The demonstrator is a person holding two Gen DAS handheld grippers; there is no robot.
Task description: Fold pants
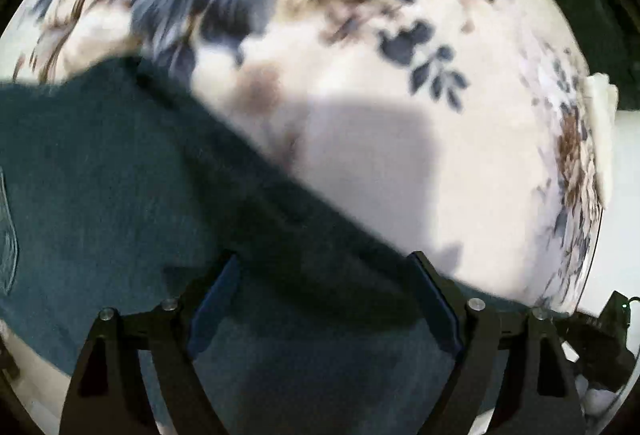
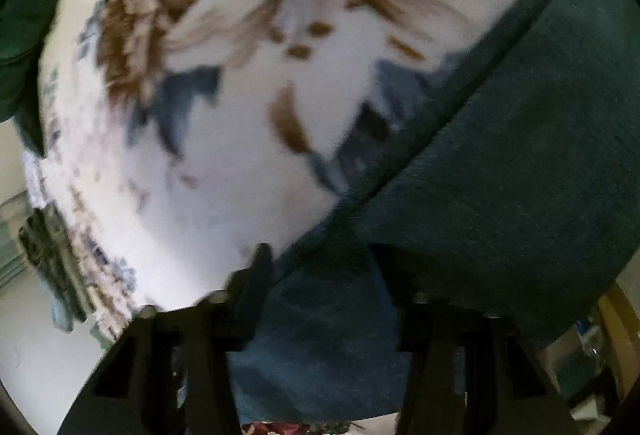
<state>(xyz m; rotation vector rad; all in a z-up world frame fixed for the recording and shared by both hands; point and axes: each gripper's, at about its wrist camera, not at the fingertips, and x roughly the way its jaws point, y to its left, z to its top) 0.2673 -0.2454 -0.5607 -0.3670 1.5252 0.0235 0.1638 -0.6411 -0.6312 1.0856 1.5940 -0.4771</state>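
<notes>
Dark teal pants [image 1: 120,171] lie on a white bedspread with brown and blue flowers [image 1: 360,47]. In the left wrist view my left gripper [image 1: 324,267] is open, its fingers wide apart over the pants' edge, with teal cloth between and below them. In the right wrist view the pants [image 2: 520,155] run from the top right down to the bottom middle. My right gripper [image 2: 320,263] is open, with the pants' edge between its fingers; the right finger is partly hidden under a fold of the cloth. Both views are blurred.
The flowered bedspread [image 2: 248,115] fills most of both views. The bed's edge and pale floor show at the right of the left wrist view [image 1: 624,163] and at the lower left of the right wrist view [image 2: 36,347].
</notes>
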